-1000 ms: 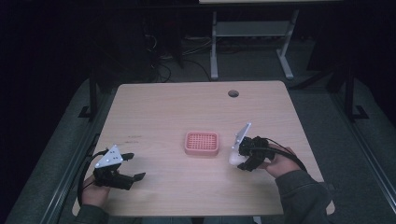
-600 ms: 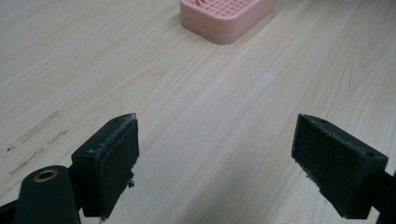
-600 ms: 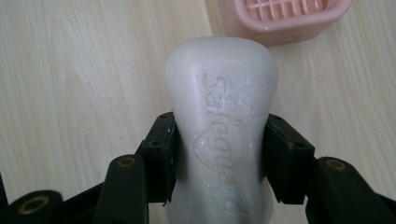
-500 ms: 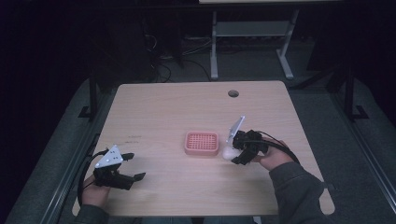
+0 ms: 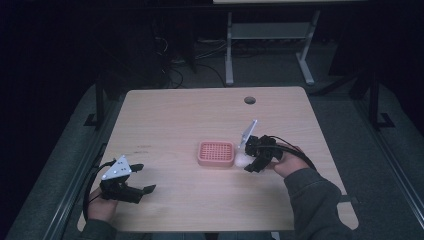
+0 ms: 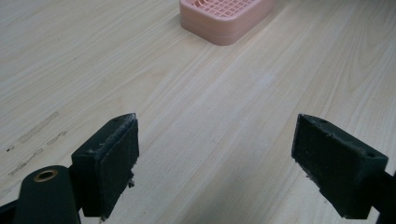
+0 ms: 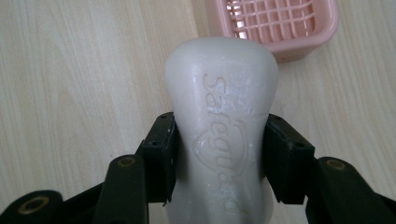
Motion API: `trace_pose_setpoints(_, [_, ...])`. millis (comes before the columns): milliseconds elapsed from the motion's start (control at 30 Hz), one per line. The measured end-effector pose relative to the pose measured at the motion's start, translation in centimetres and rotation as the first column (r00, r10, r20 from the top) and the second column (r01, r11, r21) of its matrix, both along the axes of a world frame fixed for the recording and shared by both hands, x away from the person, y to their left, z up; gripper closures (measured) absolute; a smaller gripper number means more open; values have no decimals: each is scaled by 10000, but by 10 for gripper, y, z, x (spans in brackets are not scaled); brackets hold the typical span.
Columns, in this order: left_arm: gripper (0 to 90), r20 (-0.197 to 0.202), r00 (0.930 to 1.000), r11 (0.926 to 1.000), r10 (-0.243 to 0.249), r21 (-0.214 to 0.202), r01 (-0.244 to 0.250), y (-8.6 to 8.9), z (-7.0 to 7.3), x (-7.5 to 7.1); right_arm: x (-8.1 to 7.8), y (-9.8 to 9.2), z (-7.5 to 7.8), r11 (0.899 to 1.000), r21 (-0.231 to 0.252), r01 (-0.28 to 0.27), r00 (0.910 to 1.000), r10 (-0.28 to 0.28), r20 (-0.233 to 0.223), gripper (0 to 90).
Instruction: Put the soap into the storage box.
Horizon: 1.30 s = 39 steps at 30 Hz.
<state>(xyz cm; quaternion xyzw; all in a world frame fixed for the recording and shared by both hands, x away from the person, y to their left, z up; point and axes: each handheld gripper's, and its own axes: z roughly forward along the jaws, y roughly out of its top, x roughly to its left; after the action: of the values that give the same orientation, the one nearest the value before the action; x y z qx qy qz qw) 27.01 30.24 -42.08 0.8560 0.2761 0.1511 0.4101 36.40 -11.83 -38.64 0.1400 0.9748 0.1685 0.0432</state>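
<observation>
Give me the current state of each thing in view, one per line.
Soap bar: clamped at its narrow waist, held beside the dish, not in it.
Pink soap dish: flat on the table, empty.
Right hand-held gripper: shut on the soap bar.
Left hand-held gripper: open, holding nothing, over bare table.

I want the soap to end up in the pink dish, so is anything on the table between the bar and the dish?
Nothing visible is. The right gripper is shut on the soap bar just beside the pink dish, and only bare table lies between them. The left gripper stands open, far off.
</observation>
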Motion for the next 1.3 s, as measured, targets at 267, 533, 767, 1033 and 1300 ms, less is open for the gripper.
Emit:
trace_pose_setpoints(267, [148, -33, 10000, 10000, 49, -63, -49, 0, 0, 0, 5, 7, 2, 9999, 30, -132, 9999, 132, -34, 493])
trace_pose_setpoints(533, [148, -36, 10000, 9999, 48, -100, -49, 0, 0, 0, 11, 13, 4, 9998, 49, -182, 9998, 182, -67, 493])
trace_pose_setpoints(767, [148, -27, 10000, 9999, 49, -96, -49, 0, 0, 0, 18, 18, 5, 9994, 232, -263, 9996, 265, -92, 493])
trace_pose_setpoints(1033, [148, -26, 10000, 10000, 38, -92, -38, 0, 0, 0, 22, 25, 7, 9991, 210, -367, 9993, 369, -108, 493])
trace_pose_setpoints(1300, [148, -25, 10000, 9999, 39, -113, -39, 0, 0, 0, 29, 32, 9, 9986, 317, -430, 9989, 436, -183, 493])
